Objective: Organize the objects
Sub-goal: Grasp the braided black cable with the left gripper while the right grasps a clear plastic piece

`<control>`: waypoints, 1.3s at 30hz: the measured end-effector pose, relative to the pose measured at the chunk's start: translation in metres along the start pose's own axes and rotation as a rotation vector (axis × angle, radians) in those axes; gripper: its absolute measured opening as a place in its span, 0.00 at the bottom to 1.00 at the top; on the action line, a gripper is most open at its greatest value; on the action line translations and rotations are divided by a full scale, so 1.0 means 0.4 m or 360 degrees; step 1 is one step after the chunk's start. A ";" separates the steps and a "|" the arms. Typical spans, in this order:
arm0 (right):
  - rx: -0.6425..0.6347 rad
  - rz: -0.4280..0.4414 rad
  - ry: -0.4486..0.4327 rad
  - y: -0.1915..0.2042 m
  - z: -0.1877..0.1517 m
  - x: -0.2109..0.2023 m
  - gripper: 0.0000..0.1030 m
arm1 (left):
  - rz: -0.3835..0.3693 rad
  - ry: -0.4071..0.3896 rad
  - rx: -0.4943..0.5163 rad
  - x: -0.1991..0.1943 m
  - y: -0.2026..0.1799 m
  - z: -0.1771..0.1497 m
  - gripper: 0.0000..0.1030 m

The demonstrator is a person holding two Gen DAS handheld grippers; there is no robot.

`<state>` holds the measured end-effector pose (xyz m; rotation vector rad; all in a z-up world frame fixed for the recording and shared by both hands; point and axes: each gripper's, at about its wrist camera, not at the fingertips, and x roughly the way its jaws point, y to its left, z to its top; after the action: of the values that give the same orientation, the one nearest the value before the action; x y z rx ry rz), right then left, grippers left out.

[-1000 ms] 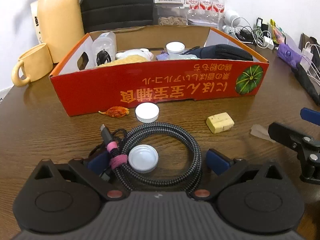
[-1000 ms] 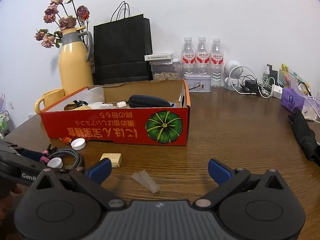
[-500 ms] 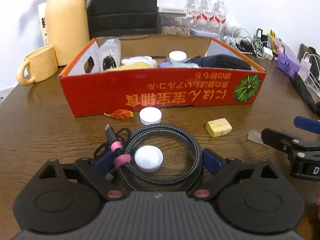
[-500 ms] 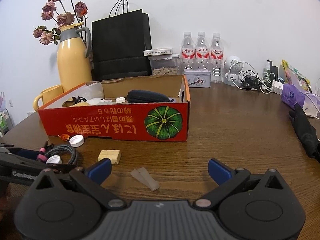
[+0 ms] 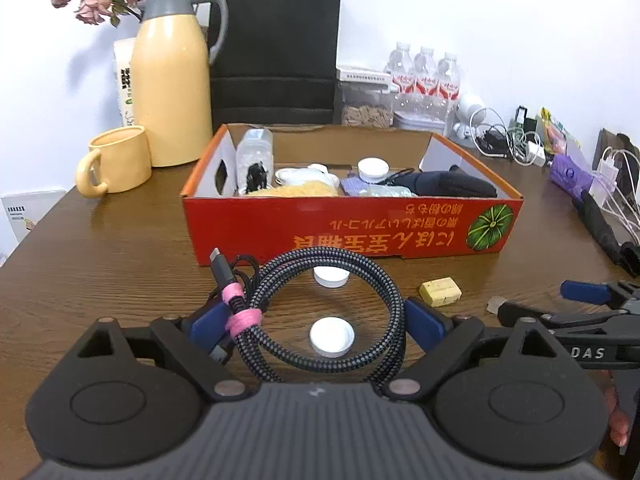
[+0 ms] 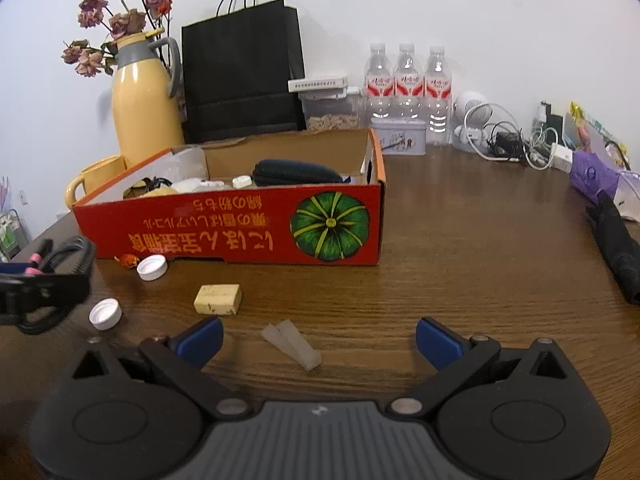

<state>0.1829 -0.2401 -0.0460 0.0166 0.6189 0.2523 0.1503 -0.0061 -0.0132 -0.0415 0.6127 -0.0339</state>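
The brown bench [image 6: 460, 248] holds a red box [image 5: 352, 220] full of small things. In front of the box, the left tongs [image 5: 316, 318] squeeze a coiled black cable [image 5: 340, 264] and lift it off the bench. The right tongs [image 6: 318, 336] hang wide with nothing in them. Under them lie a yellow block [image 6: 218, 299], a clear wedge [image 6: 292, 342] and two white caps [image 6: 106, 314].

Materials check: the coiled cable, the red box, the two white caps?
Grey braided coiled cable: woven fabric jacket, matte, by its crosshatch weave. Red printed open box: cardboard, brown raw inner walls, slightly glossy print. Two round white caps: likely moulded plastic, smooth, ribbed rims.
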 end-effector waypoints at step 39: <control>-0.0231 0.0127 -0.0091 0.030 0.005 -0.037 0.02 | -0.0064 -0.0111 -0.0020 -0.071 0.040 0.007 0.91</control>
<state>0.1697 -0.2321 -0.0349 -0.0912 0.5425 0.3726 0.1288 0.0112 0.0047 -0.0667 0.5421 -0.0676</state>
